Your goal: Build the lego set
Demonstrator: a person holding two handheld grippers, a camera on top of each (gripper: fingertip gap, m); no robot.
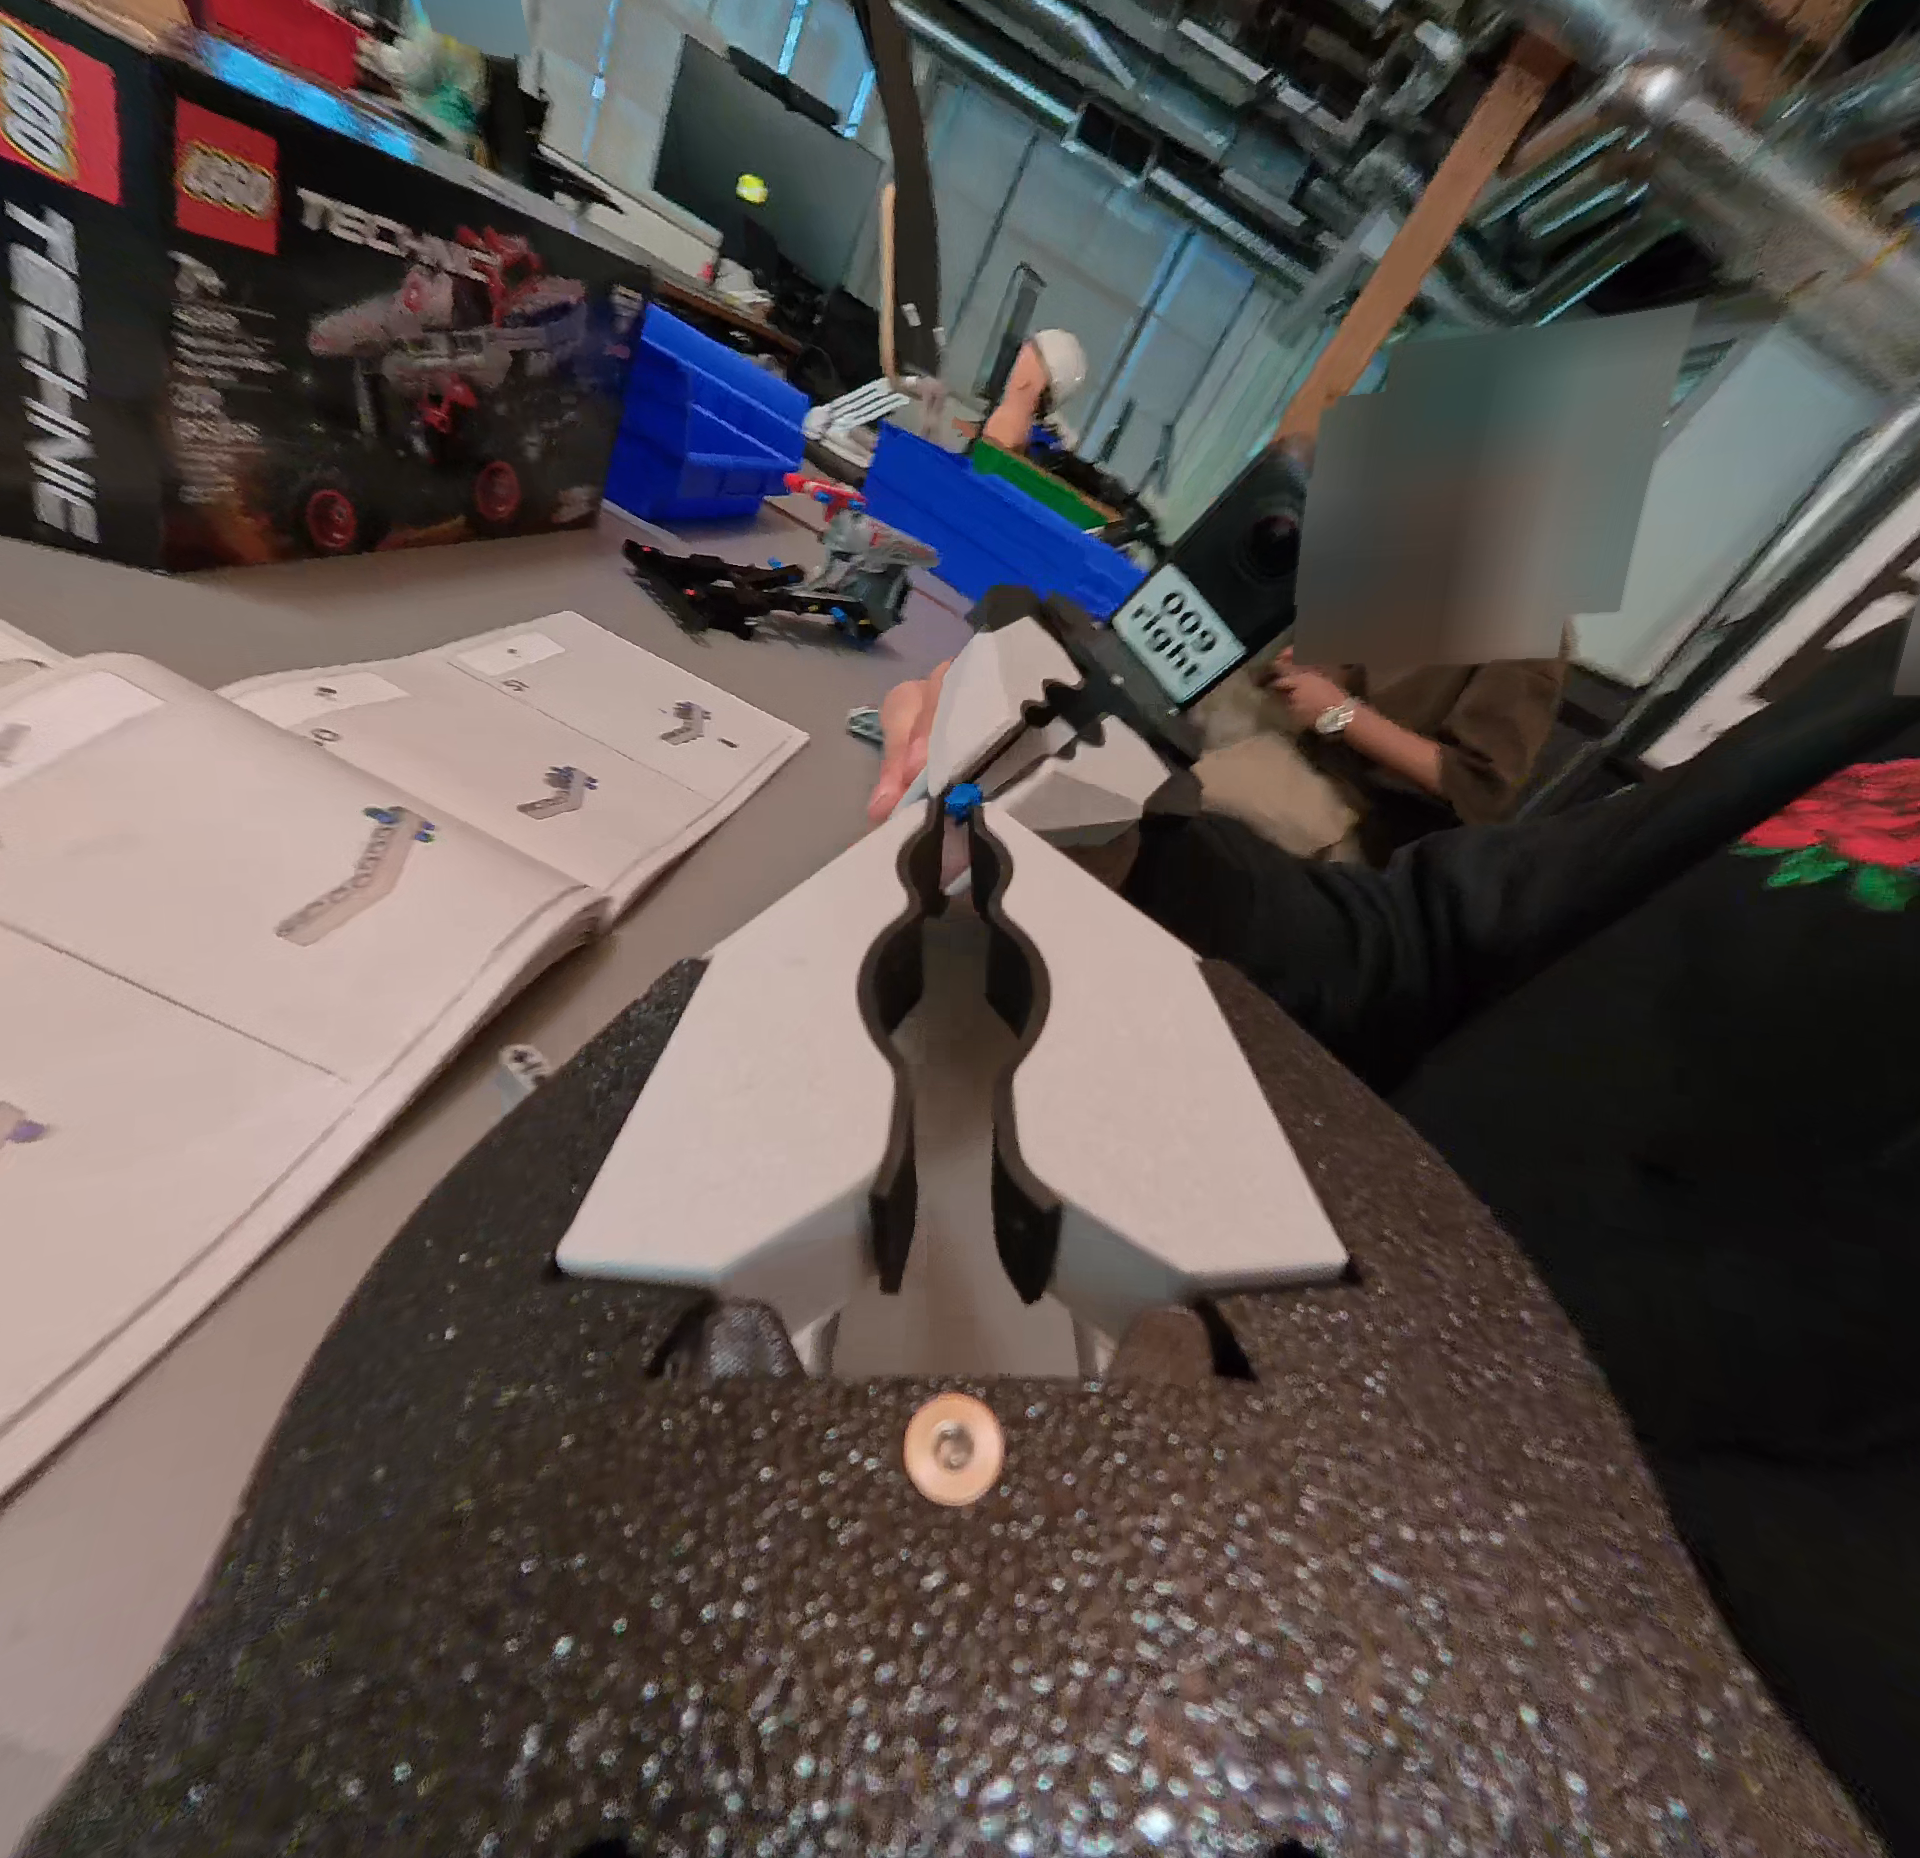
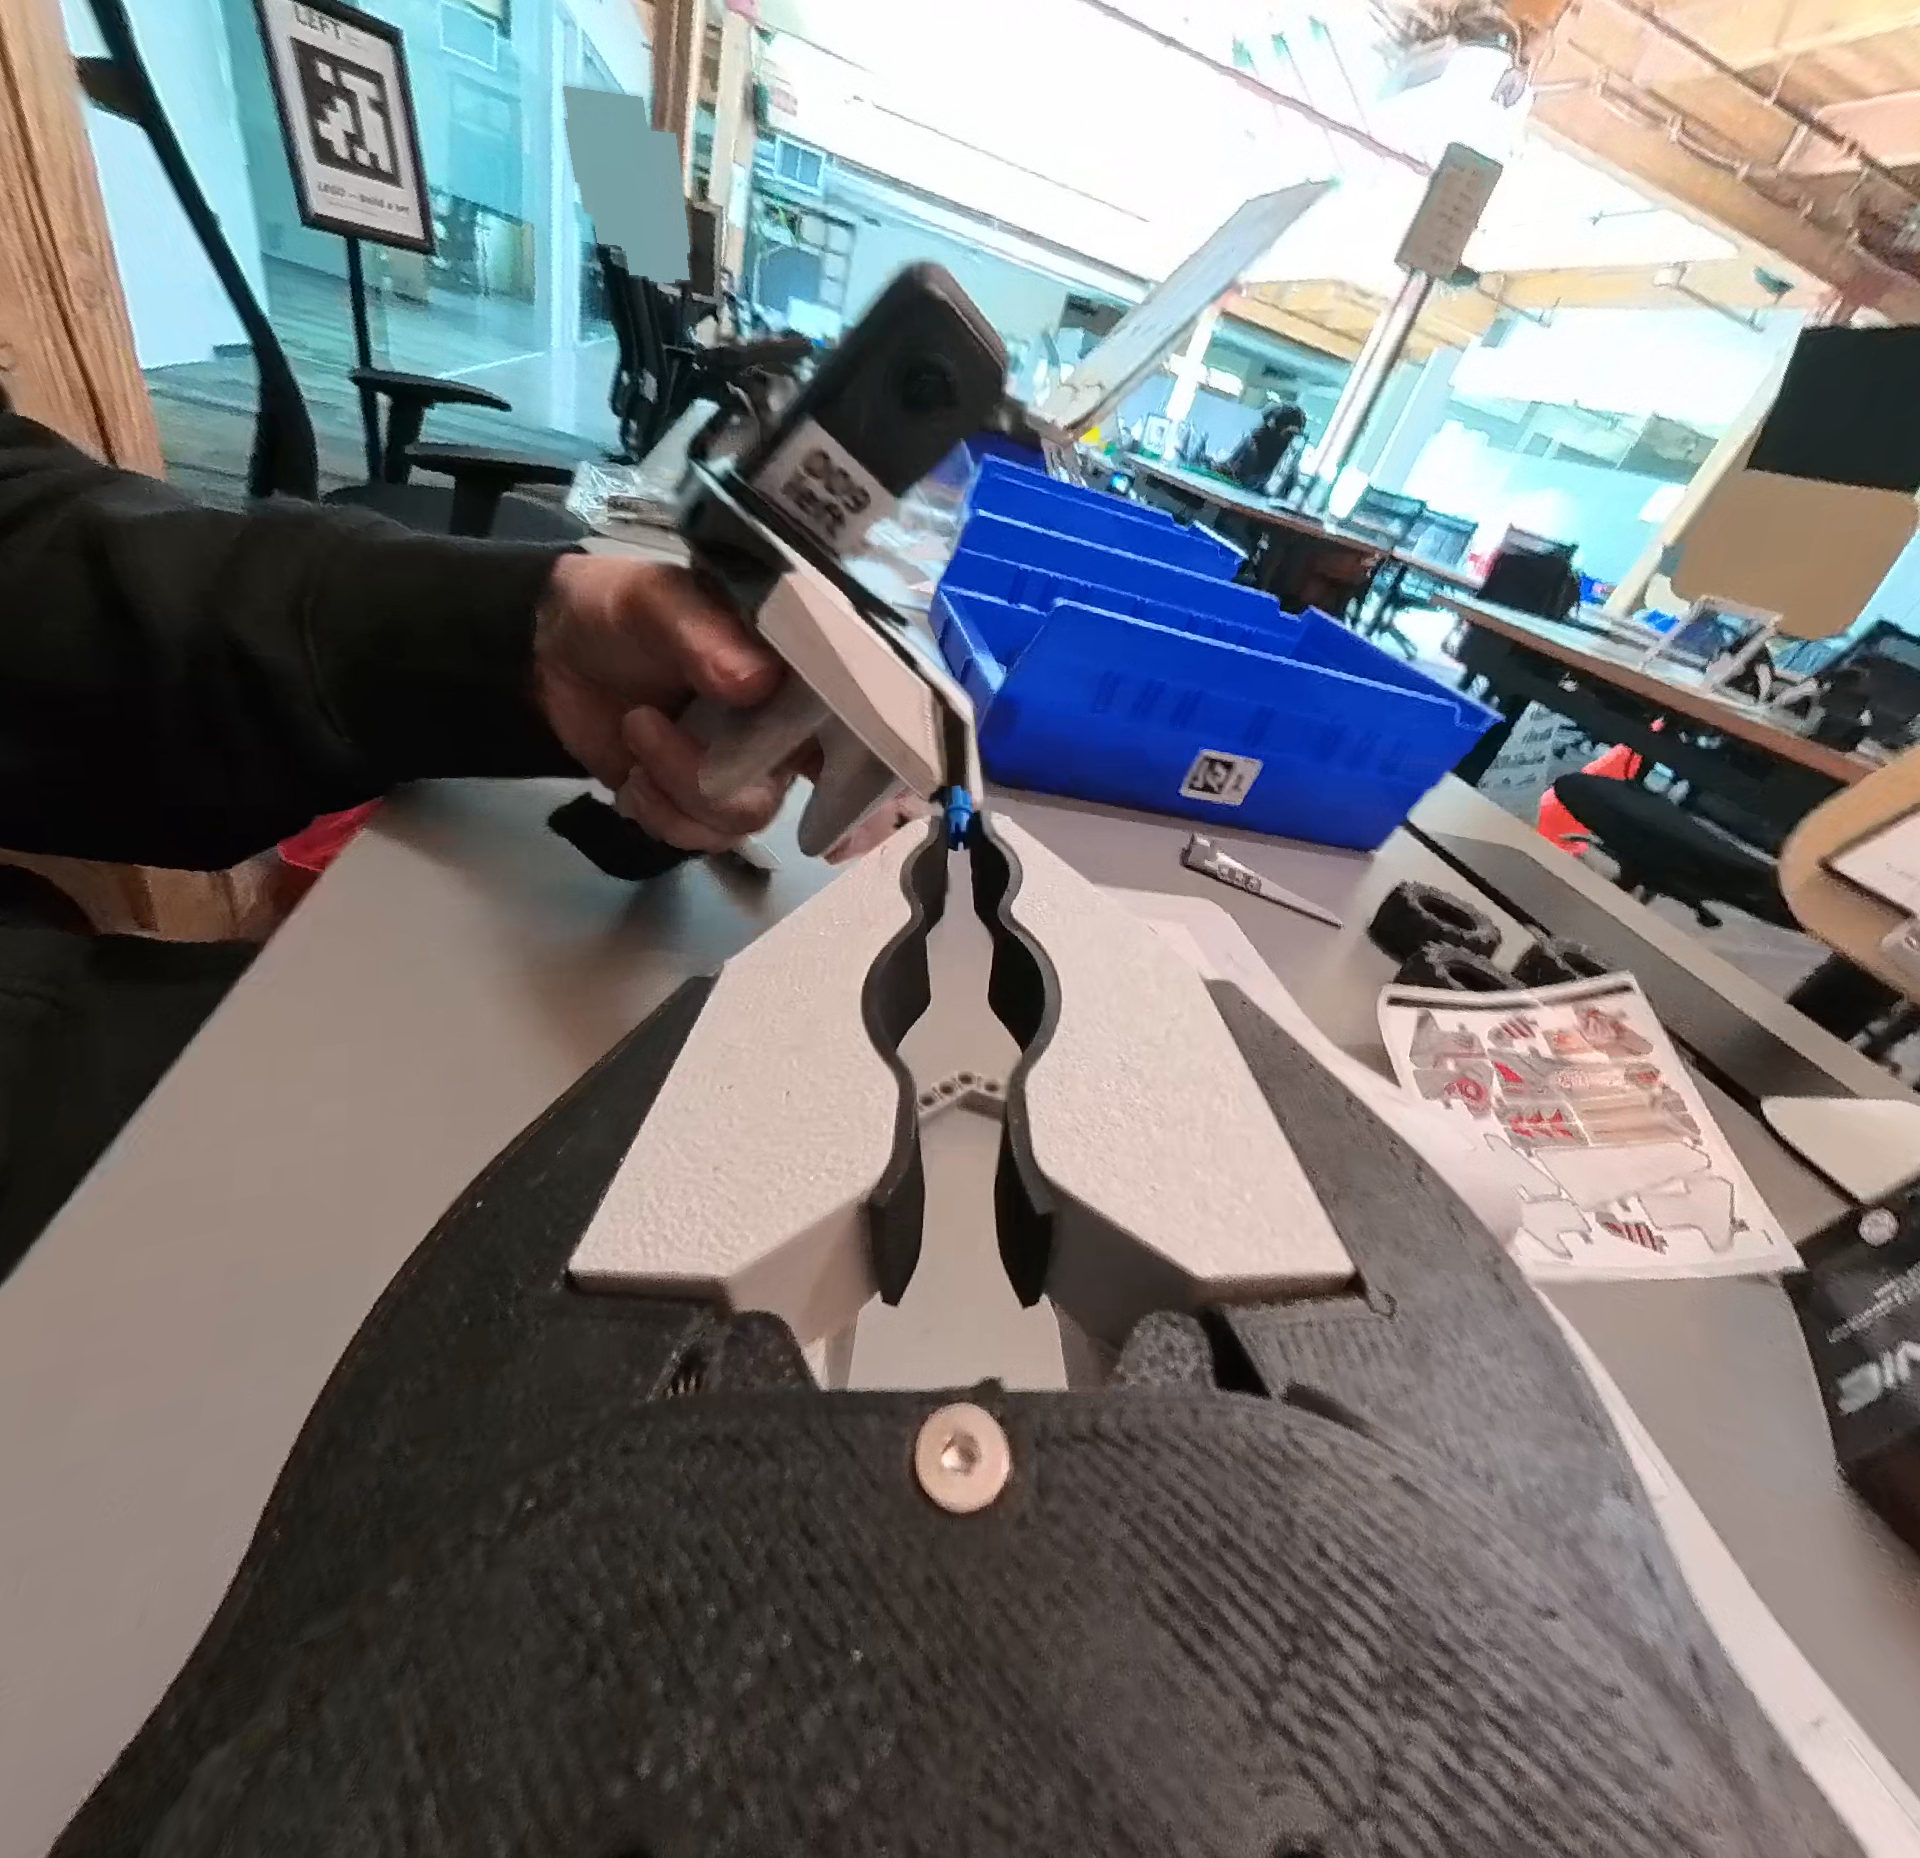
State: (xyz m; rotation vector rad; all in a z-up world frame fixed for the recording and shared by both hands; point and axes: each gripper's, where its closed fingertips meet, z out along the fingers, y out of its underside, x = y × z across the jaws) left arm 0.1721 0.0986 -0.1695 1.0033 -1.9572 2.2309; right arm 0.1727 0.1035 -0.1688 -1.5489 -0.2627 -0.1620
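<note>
A small blue pin (image 1: 961, 798) sits in the air where my two grippers meet tip to tip above the grey table (image 1: 312, 603). My left gripper (image 1: 958, 823) is shut with the pin at its fingertips. In the right wrist view my right gripper (image 2: 956, 840) is shut on the same blue pin (image 2: 956, 809), and the left gripper's tip touches the pin from above. A hand (image 2: 644, 686) holds the left gripper. A grey angled beam (image 2: 956, 1091) lies on the table under my right gripper.
An open instruction booklet (image 1: 416, 821) lies to the left, with the set box (image 1: 312, 374) behind it. A partly built model (image 1: 810, 582) and blue bins (image 2: 1195, 686) stand further back. A sticker sheet (image 2: 1558, 1112) and black tyres (image 2: 1434, 925) lie to the right. A person sits across the table.
</note>
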